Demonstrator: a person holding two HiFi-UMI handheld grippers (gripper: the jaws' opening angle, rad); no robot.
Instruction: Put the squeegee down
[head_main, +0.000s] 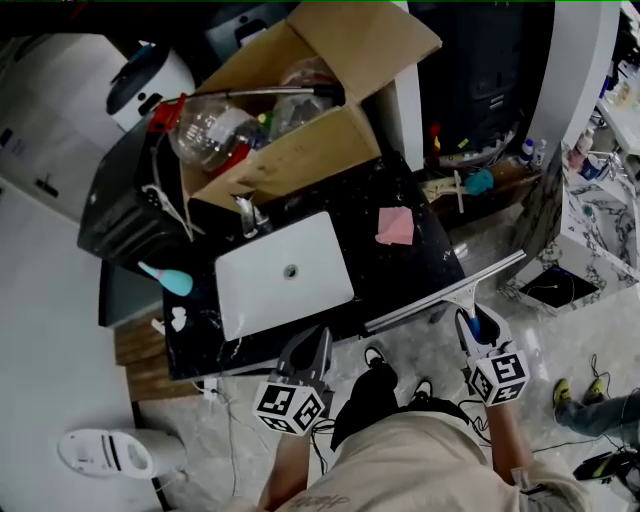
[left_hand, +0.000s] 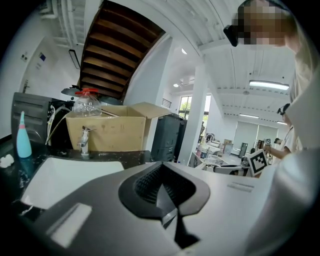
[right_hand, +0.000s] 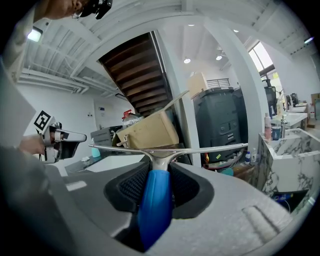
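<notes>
The squeegee (head_main: 445, 292) has a long metal blade and a blue handle (right_hand: 156, 200). My right gripper (head_main: 468, 318) is shut on that handle and holds the blade level in the air, just off the front right corner of the black countertop (head_main: 410, 275). In the right gripper view the blade (right_hand: 200, 148) spans across in front of the jaws. My left gripper (head_main: 312, 342) hovers at the counter's front edge, in front of the white sink basin (head_main: 270, 290). Its jaws (left_hand: 165, 195) are shut with nothing between them.
A pink cloth (head_main: 395, 227) lies on the counter right of the basin. Behind it stand a faucet (head_main: 248, 213) and an open cardboard box (head_main: 300, 150) with a glass jug (head_main: 205, 130). A teal bottle (head_main: 167, 278) is at the left. A marble shelf unit (head_main: 590, 230) stands to the right.
</notes>
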